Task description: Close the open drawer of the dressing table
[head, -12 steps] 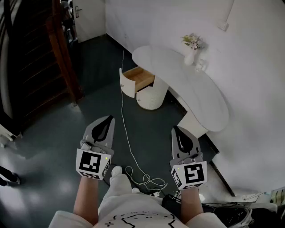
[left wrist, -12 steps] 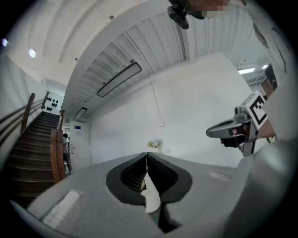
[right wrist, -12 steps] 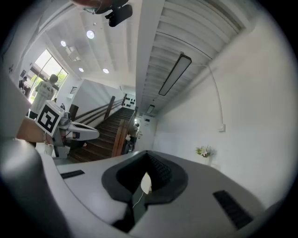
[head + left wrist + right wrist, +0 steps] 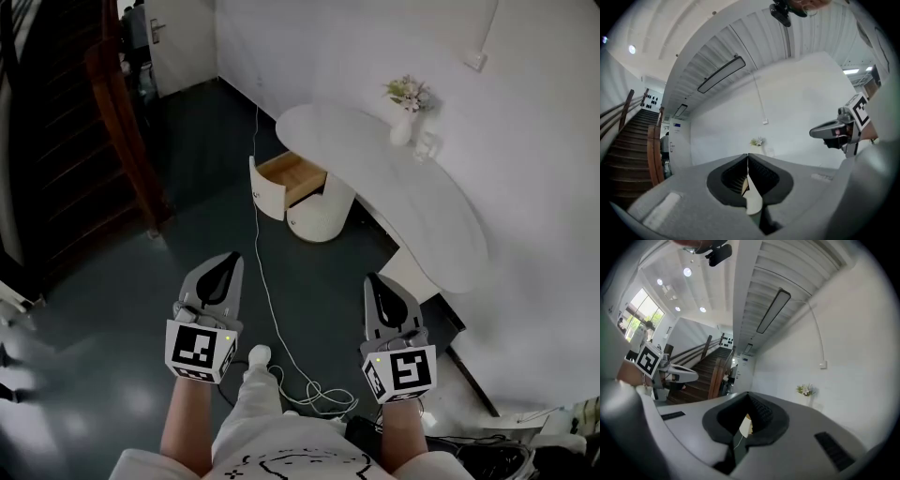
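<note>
A white dressing table (image 4: 441, 220) stands against the wall, far ahead of me. Its drawer (image 4: 281, 180) is pulled out at the left end, showing a wooden inside and a rounded white front. The left gripper (image 4: 228, 261) and the right gripper (image 4: 376, 281) hang side by side near me, well short of the drawer. Both have their jaws shut with nothing between them. In the left gripper view the left gripper (image 4: 748, 158) points toward the table. The right gripper (image 4: 749, 395) does the same in its own view.
A vase of flowers (image 4: 405, 105) and a small glass item (image 4: 422, 143) stand on the tabletop. A white cable (image 4: 265, 281) runs across the dark floor from the wall to a coil by my feet. A wooden staircase (image 4: 122, 122) rises at the left.
Both grippers and the view have shifted slightly forward toward the table. My foot has moved beside the cable. The drawer stays open.
</note>
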Available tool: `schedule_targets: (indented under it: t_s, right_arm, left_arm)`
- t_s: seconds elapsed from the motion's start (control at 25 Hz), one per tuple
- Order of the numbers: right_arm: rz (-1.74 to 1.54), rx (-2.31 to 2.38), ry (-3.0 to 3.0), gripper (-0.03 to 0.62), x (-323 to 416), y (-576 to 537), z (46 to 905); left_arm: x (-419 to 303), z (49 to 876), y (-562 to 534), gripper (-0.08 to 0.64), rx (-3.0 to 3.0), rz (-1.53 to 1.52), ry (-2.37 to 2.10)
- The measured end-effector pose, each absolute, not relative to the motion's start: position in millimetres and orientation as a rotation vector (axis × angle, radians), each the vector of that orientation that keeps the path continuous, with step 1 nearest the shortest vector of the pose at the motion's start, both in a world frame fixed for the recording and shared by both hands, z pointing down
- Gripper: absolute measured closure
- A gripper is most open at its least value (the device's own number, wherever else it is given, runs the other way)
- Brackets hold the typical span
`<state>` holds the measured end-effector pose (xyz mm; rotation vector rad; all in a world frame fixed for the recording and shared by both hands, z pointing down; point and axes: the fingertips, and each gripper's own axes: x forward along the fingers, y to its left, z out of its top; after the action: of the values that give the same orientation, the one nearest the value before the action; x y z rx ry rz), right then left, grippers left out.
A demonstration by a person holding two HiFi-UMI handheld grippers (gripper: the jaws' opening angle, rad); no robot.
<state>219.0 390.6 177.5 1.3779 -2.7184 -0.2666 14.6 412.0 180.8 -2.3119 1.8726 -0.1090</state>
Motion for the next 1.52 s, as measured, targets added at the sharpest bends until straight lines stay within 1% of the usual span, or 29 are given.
schedule_targets:
  t_s: [0.32, 0.64, 0.84, 1.0, 1.52]
  right_arm:
    - [-0.235, 1.413, -2.708, 0.597, 178.8, 302.5, 181.5]
    - [-0.191, 1.451, -2.658, 0.595, 126.9, 202.3, 185.5]
    - [-0.191, 1.477, -2.633, 0.595, 90.8, 159.0, 186.2]
    - [-0.187, 1.485, -2.613, 0.595, 77.7, 143.4, 190.2]
    - [-0.111, 1.505, -2.574, 0.595, 78.0, 106.0, 209.6]
  left_arm:
    - [-32.7, 184.4, 317.1, 0.543, -2.336, -0.092, 1.866]
    - [-90.3, 184.6, 211.3, 0.543, -2.380, -0.091, 1.850]
    - [-124.3, 186.1, 161.8, 0.543, -2.413, -0.081, 1.830]
    - [-133.3, 188.0, 140.7, 0.543, -2.432, -0.069, 1.808]
    - [-141.0, 210.4, 104.6, 0.543, -2.475, -0.088, 1.817]
